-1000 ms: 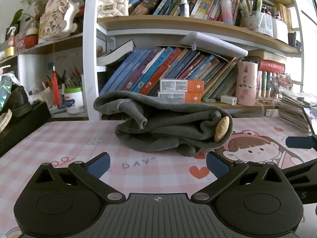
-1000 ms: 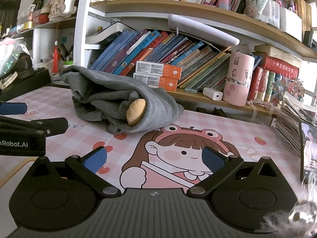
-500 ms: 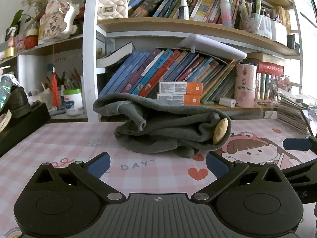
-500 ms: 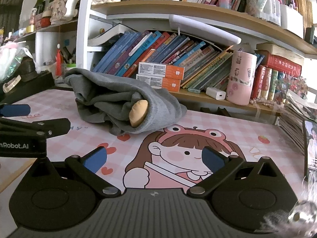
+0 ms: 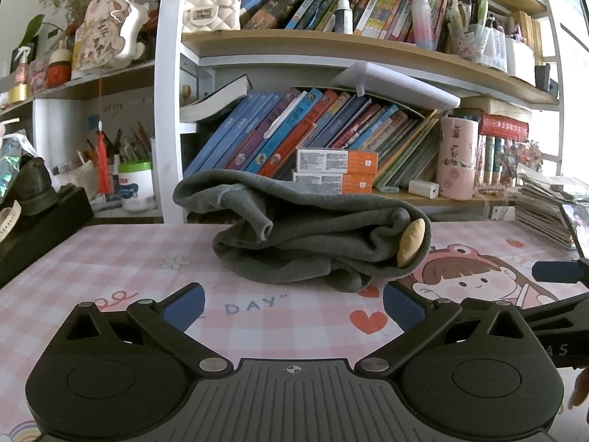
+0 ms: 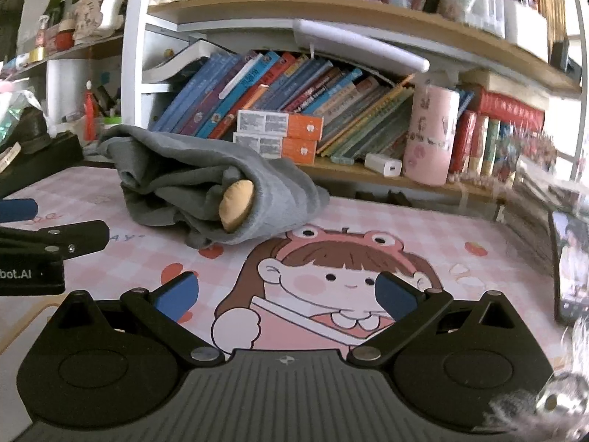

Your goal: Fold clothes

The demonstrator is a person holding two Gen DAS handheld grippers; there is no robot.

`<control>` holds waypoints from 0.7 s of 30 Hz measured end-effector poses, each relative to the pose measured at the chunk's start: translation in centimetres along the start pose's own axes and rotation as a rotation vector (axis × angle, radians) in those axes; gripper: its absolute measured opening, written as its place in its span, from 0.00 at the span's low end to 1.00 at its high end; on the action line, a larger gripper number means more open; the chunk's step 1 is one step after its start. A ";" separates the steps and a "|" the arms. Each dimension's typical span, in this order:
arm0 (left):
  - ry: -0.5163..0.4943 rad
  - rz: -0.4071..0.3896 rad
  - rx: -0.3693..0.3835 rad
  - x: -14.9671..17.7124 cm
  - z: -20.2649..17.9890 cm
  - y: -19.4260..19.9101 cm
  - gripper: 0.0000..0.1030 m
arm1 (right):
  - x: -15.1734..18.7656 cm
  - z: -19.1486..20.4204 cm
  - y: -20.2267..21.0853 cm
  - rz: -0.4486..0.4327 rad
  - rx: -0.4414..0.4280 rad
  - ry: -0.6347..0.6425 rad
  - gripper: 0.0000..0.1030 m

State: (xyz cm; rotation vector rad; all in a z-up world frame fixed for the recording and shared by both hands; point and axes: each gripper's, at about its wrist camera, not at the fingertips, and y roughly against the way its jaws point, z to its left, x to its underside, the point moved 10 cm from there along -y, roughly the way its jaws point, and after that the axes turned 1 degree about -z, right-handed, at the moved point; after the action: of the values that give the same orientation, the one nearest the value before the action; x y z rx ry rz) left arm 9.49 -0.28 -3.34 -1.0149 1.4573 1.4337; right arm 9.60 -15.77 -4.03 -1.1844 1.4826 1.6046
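Garment (image 5: 316, 243): a grey bundle, roughly folded, lying on the pink checked mat (image 5: 110, 258) in front of the bookshelf (image 5: 294, 140). In the left wrist view it sits straight ahead past the left gripper (image 5: 293, 307), whose blue-padded fingers (image 5: 184, 305) are spread wide and hold nothing, apart from the cloth. Its long axis runs left to right across this view; a ribbed cuff (image 5: 257, 221) droops near the middle and a tan patch (image 5: 410, 243) shows at the right end. One blue fingertip of the right gripper (image 5: 556, 272) pokes in at the right edge. The right wrist view shows the bundle (image 6: 206, 191) up and to the left, its tan patch (image 6: 235, 204) facing the camera, so the near end points toward the lens and the long axis runs back and left. The right gripper (image 6: 287, 296) hangs over the cartoon girl (image 6: 331, 276) printed on the mat (image 6: 478, 243), fingers spread, empty. Only this view shows the whole girl; the left gripper's side (image 6: 51, 246) enters at the left. A pink cup (image 6: 430, 136) stands on the shelf.
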 end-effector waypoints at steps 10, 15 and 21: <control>0.019 0.028 -0.008 0.3 0.4 -0.4 1.00 | -1.5 0.0 -2.4 0.024 -0.139 -0.080 0.96; 0.044 0.047 -0.031 0.5 1.1 -0.7 1.00 | -2.4 -1.2 -4.8 0.051 -0.241 -0.230 0.52; 0.006 0.040 -0.061 0.4 0.6 -0.6 1.00 | -1.6 -3.0 -4.6 0.138 -0.401 -0.453 0.41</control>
State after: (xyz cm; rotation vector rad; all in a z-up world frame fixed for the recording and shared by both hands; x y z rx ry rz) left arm 9.93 0.30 -3.88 -1.0333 1.4529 1.5129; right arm 14.96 -17.77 -4.31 -0.8451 0.9971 2.1636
